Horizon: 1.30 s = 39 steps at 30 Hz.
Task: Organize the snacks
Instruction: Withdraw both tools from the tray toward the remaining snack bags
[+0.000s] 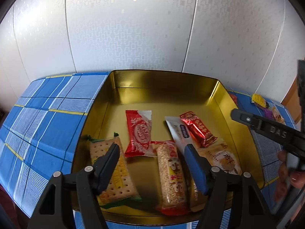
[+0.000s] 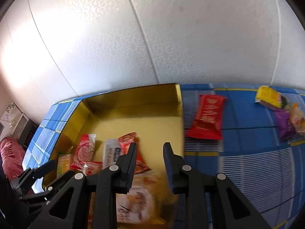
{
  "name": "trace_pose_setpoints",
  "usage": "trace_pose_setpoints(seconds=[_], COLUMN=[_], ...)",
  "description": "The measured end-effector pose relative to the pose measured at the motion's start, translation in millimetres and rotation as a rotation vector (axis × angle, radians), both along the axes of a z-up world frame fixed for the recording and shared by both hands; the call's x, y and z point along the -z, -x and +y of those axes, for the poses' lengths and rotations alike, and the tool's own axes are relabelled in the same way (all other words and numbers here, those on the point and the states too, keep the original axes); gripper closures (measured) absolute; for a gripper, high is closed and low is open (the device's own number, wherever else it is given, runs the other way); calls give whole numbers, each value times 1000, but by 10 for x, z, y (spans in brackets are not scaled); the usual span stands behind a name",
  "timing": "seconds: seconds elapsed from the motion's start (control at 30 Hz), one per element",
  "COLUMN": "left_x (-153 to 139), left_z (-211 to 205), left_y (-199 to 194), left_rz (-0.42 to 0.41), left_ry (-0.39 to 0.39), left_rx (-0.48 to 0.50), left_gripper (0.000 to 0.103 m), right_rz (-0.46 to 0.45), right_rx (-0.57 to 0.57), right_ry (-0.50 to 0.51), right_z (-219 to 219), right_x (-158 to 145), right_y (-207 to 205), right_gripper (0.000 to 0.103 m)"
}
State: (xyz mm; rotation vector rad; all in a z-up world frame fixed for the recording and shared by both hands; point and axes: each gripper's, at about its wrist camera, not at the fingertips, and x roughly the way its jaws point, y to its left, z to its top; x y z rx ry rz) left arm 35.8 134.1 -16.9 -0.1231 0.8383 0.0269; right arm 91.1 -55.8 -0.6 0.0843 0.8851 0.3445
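Left gripper point(image 1: 152, 150) fingers spread, nothing pinched, above the gold metal tin point(image 1: 219, 99); sesame bar packet point(image 1: 171, 173) lies between them. Right gripper point(image 2: 149, 148) fingers apart, empty.

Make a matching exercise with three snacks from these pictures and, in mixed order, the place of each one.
Snacks:
1. cracker pack
2. large red packet
3. yellow packet

Places:
a. on the cloth, right beside the gold tin's wall
b. inside the gold tin
c. on the cloth, next to the purple packet

Pairs: 1-b, 2-a, 3-c
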Motion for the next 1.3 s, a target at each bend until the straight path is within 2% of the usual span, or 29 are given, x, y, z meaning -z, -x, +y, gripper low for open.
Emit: trace_pose_setpoints(seconds=[0.17,0.63,0.83,1.07,1.2,1.3], left_x=[-13,-109,-222,-231,-200,-158], left_z=[-124,-670,-1080,-1693,-1926,-2079], left_y=[-15,-75,-77,-86,-94,-113], left_rz=[-4,-24,-71,-96,-92,-86], left_ry=[-14,2,-13,-53,-50,-37], left_rx=[15,76,157,298,351,384], left_gripper=[27,11,3,2,2,2], right_rz=[-18,62,96,108,87,46], right_rx=[47,181,238,338,400,436], right_ry=[37,74,50,43,43,81], right_z=[-317,-1117,-1487,-1986,-2247,-2404], right_x=[-56,107,165,190,164,102], right_y=[50,97,175,275,260,189], right_gripper=[74,72,69,66,65,65])
